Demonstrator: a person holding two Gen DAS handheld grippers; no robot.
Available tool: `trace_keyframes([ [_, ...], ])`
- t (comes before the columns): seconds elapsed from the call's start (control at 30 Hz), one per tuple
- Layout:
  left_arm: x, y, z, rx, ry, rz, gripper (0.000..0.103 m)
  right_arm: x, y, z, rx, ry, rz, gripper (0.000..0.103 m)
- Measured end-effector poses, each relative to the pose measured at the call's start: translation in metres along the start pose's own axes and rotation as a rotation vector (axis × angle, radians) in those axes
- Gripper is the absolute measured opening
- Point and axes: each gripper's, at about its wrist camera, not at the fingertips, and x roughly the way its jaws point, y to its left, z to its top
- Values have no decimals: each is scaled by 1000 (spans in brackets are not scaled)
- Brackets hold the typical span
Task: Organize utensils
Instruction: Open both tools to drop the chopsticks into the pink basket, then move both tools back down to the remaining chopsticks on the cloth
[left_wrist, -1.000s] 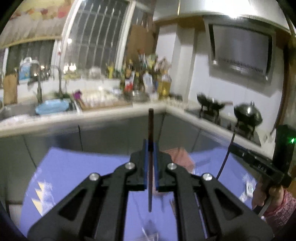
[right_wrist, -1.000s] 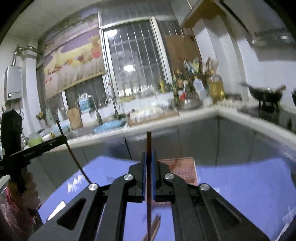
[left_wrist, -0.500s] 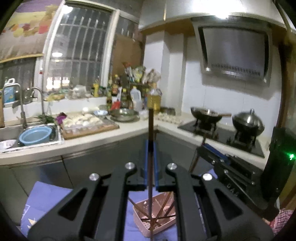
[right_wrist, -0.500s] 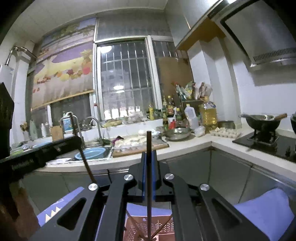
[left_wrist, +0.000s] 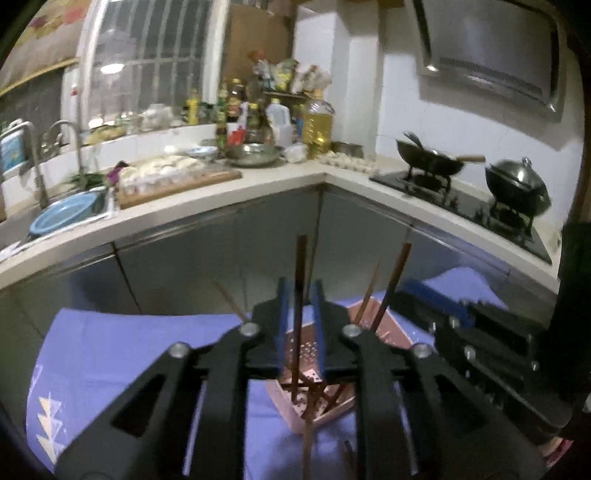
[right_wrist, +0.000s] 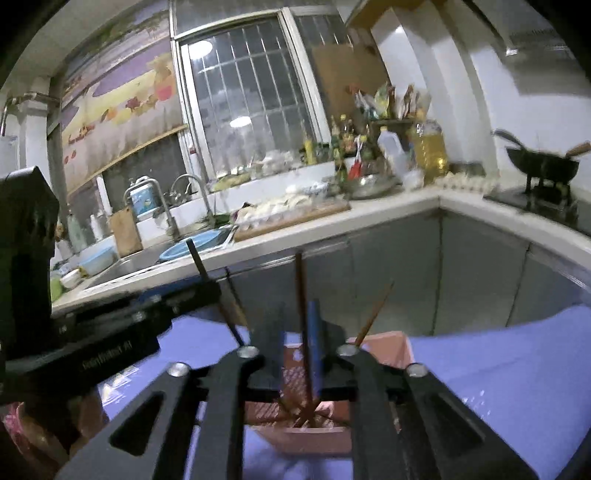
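A pink perforated basket sits on a purple cloth and holds several brown chopsticks leaning outward. My left gripper hangs right over it. Its jaws are opening, and a dark chopstick stands loose between the blue pads with its lower end in the basket. In the right wrist view my right gripper is over the same basket. Its jaws are opening too, around an upright chopstick that leans near the right pad. Each gripper shows at the edge of the other's view.
Grey cabinet fronts rise just behind the cloth under a white L-shaped counter. A sink with a blue bowl is at the left, a stove with two woks at the right. Bottles crowd the corner.
Both grippers have come forward and down over the pink basket. Their jaws, earlier shut on a chopstick each, have parted, and the chopsticks' lower ends now rest in the basket.
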Motion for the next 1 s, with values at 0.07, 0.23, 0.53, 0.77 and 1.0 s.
trace_keyframes([
  [0.07, -27, 4, 3, -39, -73, 16, 17, -17, 4, -1, 17, -38, 15, 52],
  [0.23, -121, 7, -2, -119, -291, 12, 19, -85, 19, -6, 39, -189, 64, 56],
  [0.53, -178, 6, -141, -99, -165, -165, 23, -152, 32, -122, -22, -56, 160, 91],
  [0.77, -119, 7, -250, -242, 262, -93, 23, -116, 10, -199, 250, 341, 47, 86],
  [1.0, -126, 8, -267, -299, 264, -56, 23, -105, 17, -214, 223, 451, -48, 40],
])
